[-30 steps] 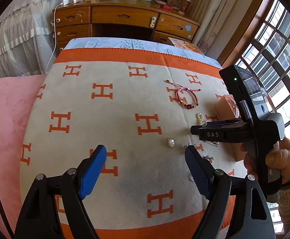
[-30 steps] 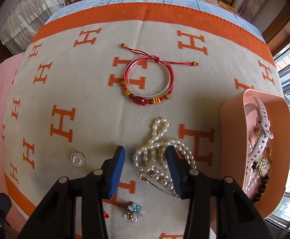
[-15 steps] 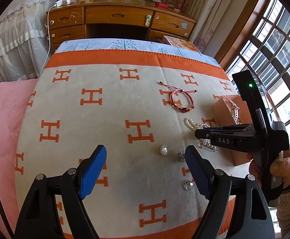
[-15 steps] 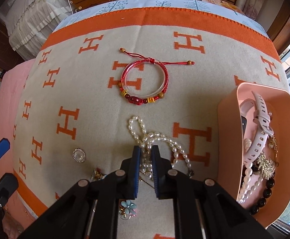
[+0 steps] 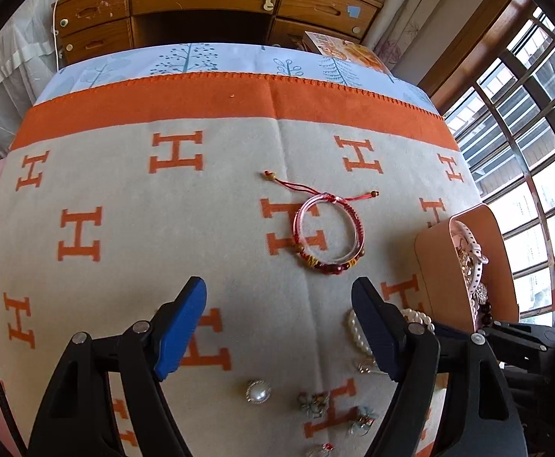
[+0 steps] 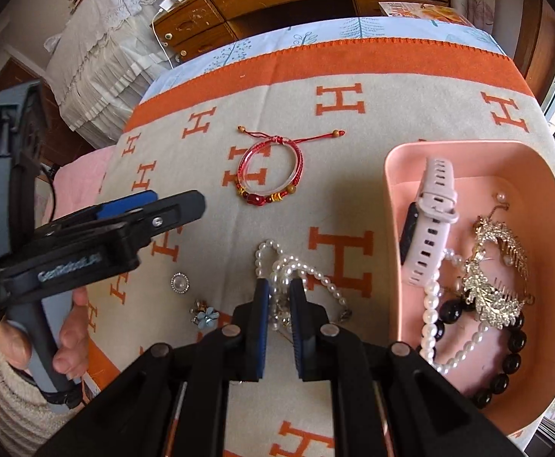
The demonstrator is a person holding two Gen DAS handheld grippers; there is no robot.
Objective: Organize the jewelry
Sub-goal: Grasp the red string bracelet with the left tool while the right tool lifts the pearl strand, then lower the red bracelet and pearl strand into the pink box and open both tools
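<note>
Lying tangled on the cream blanket (image 6: 410, 110) with orange H letters, the white pearl necklace (image 6: 289, 270) is being pinched by the right gripper (image 6: 280, 285), just left of the peach plastic tray (image 6: 391, 175). The left gripper (image 5: 279, 302) is narrowing slightly, nothing between its jaws, beside the necklace.

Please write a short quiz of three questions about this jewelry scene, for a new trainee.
1. True or false: the right tongs are shut on the pearl necklace.
2. Which piece lies in the pink tray? A) red cord bracelet B) pink watch C) blue flower earring
3. Fill in: the left tongs are ____.

Key: 1 true; 2 B; 3 open, nothing between them.
</note>
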